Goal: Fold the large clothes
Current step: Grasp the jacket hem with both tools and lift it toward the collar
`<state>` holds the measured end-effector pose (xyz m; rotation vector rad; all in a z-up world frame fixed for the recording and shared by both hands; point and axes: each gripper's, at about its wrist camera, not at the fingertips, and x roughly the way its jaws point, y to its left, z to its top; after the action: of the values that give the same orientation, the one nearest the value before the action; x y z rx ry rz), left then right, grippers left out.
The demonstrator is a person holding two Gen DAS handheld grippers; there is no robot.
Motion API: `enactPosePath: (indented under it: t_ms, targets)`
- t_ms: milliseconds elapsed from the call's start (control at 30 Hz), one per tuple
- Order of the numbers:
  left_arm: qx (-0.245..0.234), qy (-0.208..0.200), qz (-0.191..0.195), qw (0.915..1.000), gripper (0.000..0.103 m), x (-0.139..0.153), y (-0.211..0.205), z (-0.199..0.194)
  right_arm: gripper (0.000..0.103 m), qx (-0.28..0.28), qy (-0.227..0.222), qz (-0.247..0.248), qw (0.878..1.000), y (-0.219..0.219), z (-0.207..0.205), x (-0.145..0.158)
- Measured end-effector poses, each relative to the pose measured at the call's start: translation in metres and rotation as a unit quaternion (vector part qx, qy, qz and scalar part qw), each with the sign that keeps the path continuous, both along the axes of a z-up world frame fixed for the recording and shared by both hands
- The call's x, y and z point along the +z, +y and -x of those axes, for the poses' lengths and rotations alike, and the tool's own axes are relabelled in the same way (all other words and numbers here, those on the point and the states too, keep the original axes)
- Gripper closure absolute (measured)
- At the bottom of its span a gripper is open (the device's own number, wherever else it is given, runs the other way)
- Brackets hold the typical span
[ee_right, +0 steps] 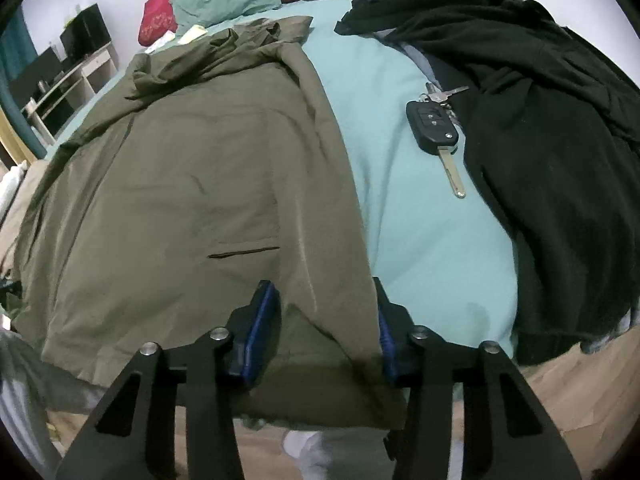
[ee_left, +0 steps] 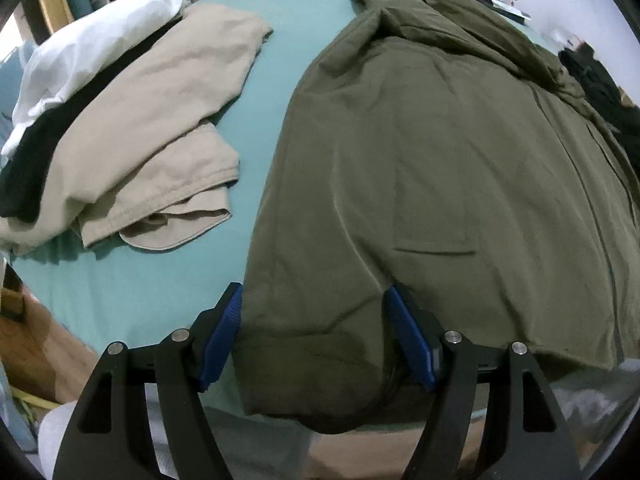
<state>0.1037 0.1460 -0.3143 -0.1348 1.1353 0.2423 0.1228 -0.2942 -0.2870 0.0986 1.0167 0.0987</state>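
Olive jacket (ee_left: 420,160) lies flat on the bed (ee_left: 160,300), long axis running away from both tools, left tool (ee_left: 316,340) spread wide astride one hem corner, right tool (ee_right: 326,332) clenching the other.

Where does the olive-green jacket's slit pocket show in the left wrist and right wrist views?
Left wrist: the slit pocket of the olive-green jacket lies right of centre, below the middle, above the hand-held gripper's right-side pad.
Right wrist: the slit pocket lies left of centre, above the left-side pad.
Shared landmark: the teal bed sheet beside the jacket.
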Motion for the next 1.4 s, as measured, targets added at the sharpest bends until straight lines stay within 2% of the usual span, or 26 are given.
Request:
enactPosePath:
  t_ms: [67,100,133,167,200,267,400,500,767,1067,1400]
  targets:
    - [-0.001,-0.002,0.002,1.0,0.028,0.001,0.0,0.0,0.079,-0.006,0.0,-0.02,1.0,-0.002,0.005,0.001]
    - [-0.003,-0.004,0.004,1.0,0.042,0.001,0.001,0.002,0.084,-0.01,-0.002,-0.028,1.0,-0.002,0.007,0.002]
    - [-0.007,-0.006,0.012,0.9999,0.052,0.002,0.0,0.002,0.087,-0.011,-0.003,-0.033,0.999,-0.002,0.008,0.003]
    - [-0.011,-0.009,0.022,0.9996,0.074,0.003,0.0,0.003,0.092,-0.013,-0.003,-0.041,0.999,-0.003,0.008,0.005]
    - [-0.018,-0.011,0.035,0.9992,0.089,0.005,-0.002,0.004,0.093,-0.017,-0.004,-0.049,0.999,-0.005,0.008,0.006]
    - [-0.026,-0.023,0.034,0.9988,0.093,0.017,-0.006,0.008,0.095,-0.026,-0.008,-0.07,0.997,-0.011,0.009,0.01]
    - [-0.025,-0.054,0.038,0.9975,0.095,0.044,-0.003,0.021,0.096,-0.045,-0.027,-0.11,0.993,-0.018,0.016,0.03]
    - [-0.023,-0.075,0.054,0.9954,0.095,0.064,0.003,0.032,0.097,-0.038,-0.045,-0.113,0.992,-0.016,0.023,0.053]
    - [-0.024,-0.115,0.057,0.9915,0.096,0.114,0.001,0.059,0.098,-0.033,-0.091,-0.137,0.986,-0.03,0.047,0.105]
    - [-0.028,-0.154,0.065,0.9855,0.096,0.165,-0.003,0.096,0.098,-0.028,-0.152,-0.132,0.979,-0.035,0.082,0.162]
    - [-0.033,-0.193,0.063,0.9786,0.096,0.228,-0.011,0.126,0.098,-0.02,-0.199,-0.147,0.969,-0.058,0.111,0.205]
